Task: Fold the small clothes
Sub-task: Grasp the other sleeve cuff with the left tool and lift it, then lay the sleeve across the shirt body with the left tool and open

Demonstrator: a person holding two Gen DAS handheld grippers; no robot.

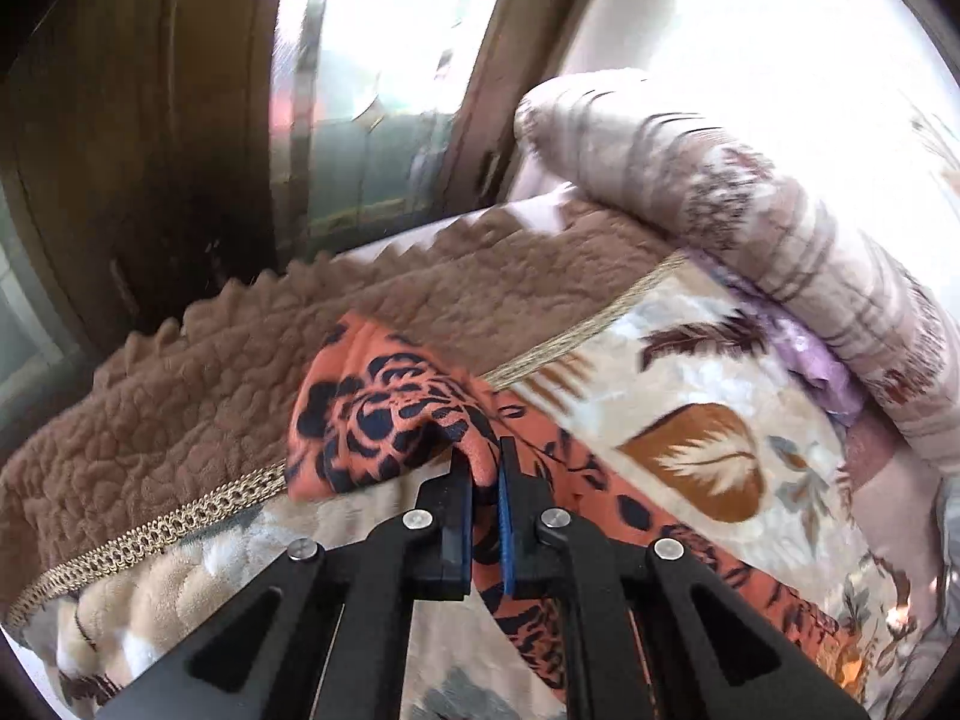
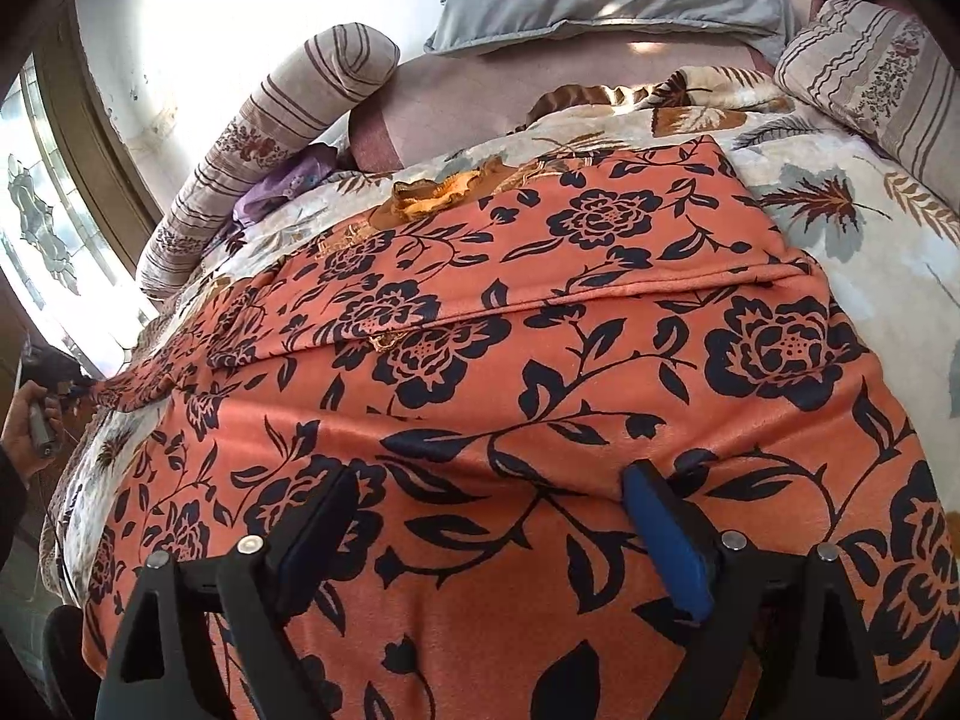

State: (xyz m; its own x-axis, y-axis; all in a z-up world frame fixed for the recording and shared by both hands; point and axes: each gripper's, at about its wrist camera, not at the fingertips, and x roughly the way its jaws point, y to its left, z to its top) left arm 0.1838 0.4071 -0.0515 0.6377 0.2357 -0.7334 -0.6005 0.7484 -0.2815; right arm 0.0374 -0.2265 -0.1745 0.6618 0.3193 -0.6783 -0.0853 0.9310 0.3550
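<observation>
Garment: an orange cloth [image 2: 540, 360] printed with dark navy roses and vines lies spread across the bed, one layer folded over another along a crease that runs across its middle.
Garment corner: in the left wrist view one end of the orange cloth [image 1: 384, 414] is bunched and lifted off the bedding, trailing back in a narrow strip beneath the gripper.
Left gripper [image 1: 485, 468]: jaws nearly together, pinching a fold of the orange cloth between the blue pads.
Right gripper [image 2: 489, 480]: jaws spread wide apart above the near part of the cloth, nothing between them; I cannot tell whether the fingertips touch the fabric.
Person's hand [image 2: 33, 420]: at the far left edge of the right wrist view, wrapped around a dark handle, right where the cloth's left end is drawn out.
Blanket [image 1: 708, 450]: cream plush with brown and grey leaf prints, under the cloth.
Brown quilted cover [image 1: 180, 420]: textured, edged with a gold braid, just beside the lifted corner.
Bolster [image 2: 258, 144]: striped, long, lying along the wall side of the bed.
Grey pillow [image 2: 600, 0]: at the head of the bed, well apart from the cloth.
Striped cushion [image 2: 876, 72]: at the far right corner.
Window [image 1: 372, 60]: bright, past the foot-side edge.
</observation>
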